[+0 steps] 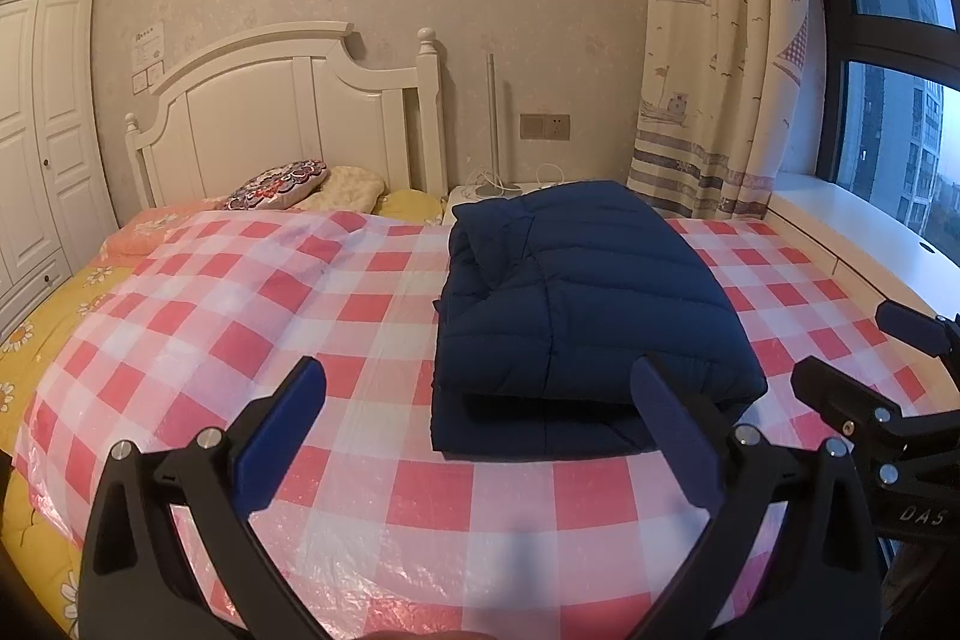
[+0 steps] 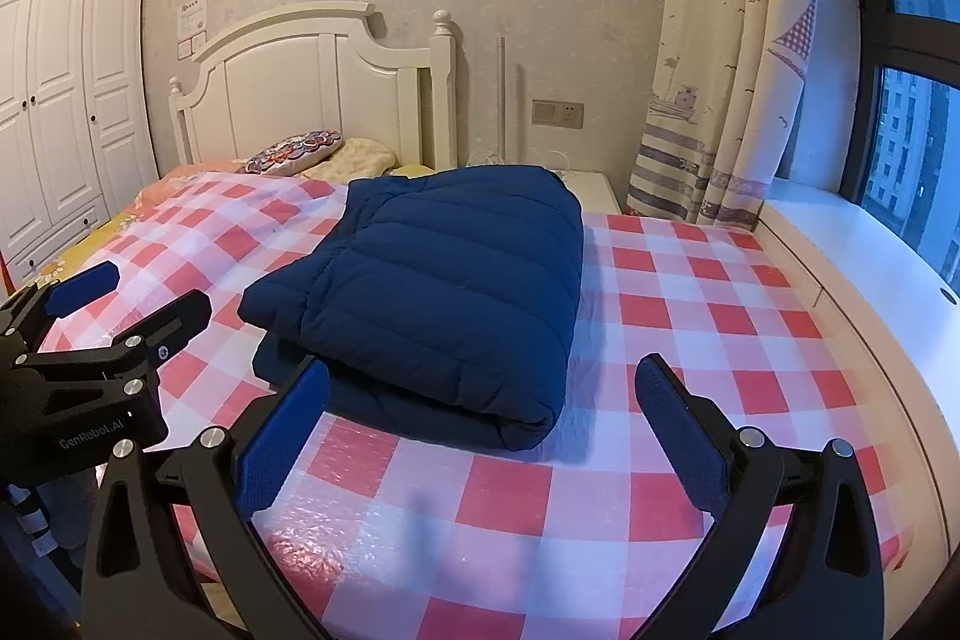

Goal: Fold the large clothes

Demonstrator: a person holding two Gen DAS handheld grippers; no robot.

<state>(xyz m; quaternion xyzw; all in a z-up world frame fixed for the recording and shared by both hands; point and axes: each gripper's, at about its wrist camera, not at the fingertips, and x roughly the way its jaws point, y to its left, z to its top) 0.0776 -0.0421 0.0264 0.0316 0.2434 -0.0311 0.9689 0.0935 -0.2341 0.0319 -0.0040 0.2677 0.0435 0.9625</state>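
Observation:
A navy quilted down jacket [image 1: 576,304] lies folded into a thick rectangle on the red-and-white checked cover [image 1: 288,316] of the bed; it also shows in the right wrist view [image 2: 438,292]. My left gripper [image 1: 480,400] is open and empty, just short of the jacket's near edge and to its left. My right gripper [image 2: 480,400] is open and empty, at the jacket's near right corner, not touching it. Each gripper shows in the other's view: the right one [image 1: 864,358] at the right edge, the left one [image 2: 126,298] at the left edge.
A white headboard [image 1: 288,112] and pillows [image 1: 282,187] are at the far end. A white wardrobe [image 1: 42,130] stands left. A nightstand [image 2: 591,190], curtain [image 1: 720,40], window [image 1: 894,40] and white sill [image 2: 852,268] are on the right. A yellow flowered quilt [image 1: 36,340] lies under the cover.

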